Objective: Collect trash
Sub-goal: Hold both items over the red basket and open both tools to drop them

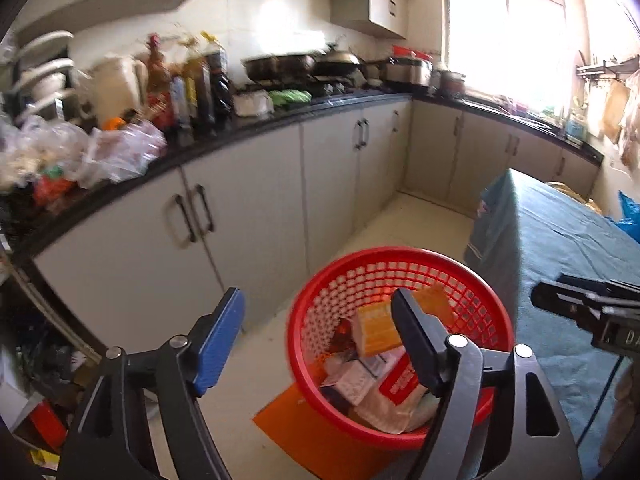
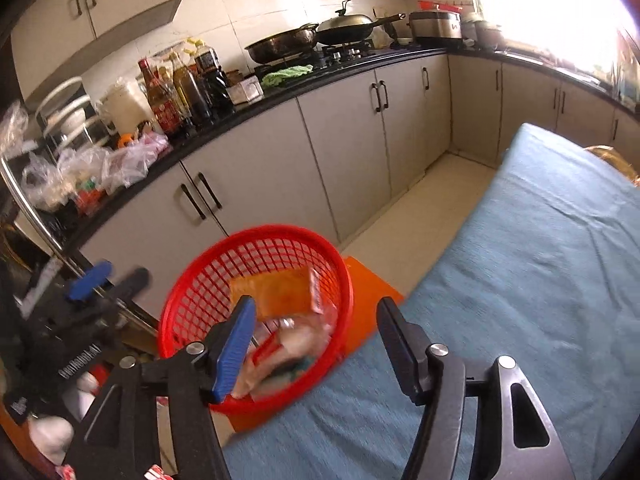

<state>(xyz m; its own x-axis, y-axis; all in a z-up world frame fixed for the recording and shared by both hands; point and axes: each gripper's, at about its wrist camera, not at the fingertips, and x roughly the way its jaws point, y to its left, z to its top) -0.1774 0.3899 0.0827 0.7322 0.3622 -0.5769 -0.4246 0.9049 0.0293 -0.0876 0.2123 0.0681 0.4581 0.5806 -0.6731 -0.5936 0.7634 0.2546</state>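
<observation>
A red mesh basket point(image 1: 400, 254) stands on the floor, holding an orange box point(image 1: 376, 328), white cartons point(image 1: 352, 380) and a red-and-white packet point(image 1: 400, 384). My left gripper point(image 1: 318, 300) hangs open just above the basket's near rim, with nothing between its fingers. In the right wrist view the basket point(image 2: 256, 236) looks blurred, and the orange box point(image 2: 276, 290) lies on top of the pile. My right gripper point(image 2: 316, 306) is open and empty, over the basket's right side and the table edge. Each gripper also shows in the other's view: the right gripper point(image 1: 580, 312), the left gripper point(image 2: 108, 280).
An orange mat point(image 2: 368, 288) lies under the basket. A table under a blue-green cloth point(image 2: 520, 260) stands right beside it. Grey cabinets run under a black counter point(image 1: 280, 120) crowded with bottles, plastic bags and pans. Cluttered shelves point(image 1: 36, 360) stand at the left.
</observation>
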